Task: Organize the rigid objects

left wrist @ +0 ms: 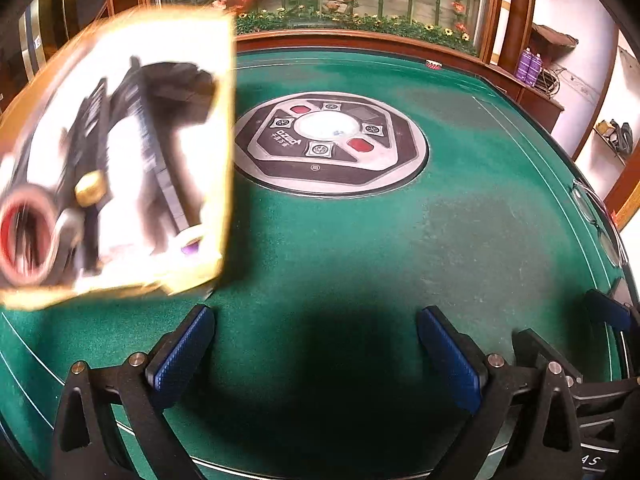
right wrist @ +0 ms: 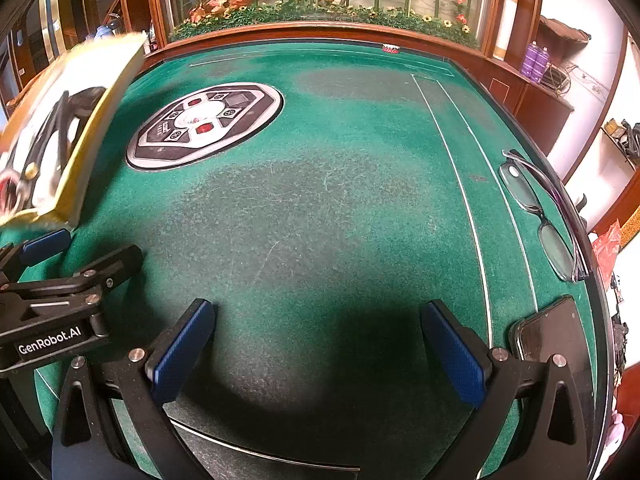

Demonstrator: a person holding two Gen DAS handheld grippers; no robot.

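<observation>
A yellow-edged box with a white inside holds several black items and a red tape roll. It is motion-blurred at the left, above the green table, and shows in the right wrist view too. My left gripper is open and empty, right of and below the box. My right gripper is open and empty over bare felt. Glasses and a dark phone lie at the right edge.
A round control panel sits in the table's middle. A small red-patterned roll lies at the far rim. A wooden planter with flowers stands behind. The left gripper's body is at the right view's left.
</observation>
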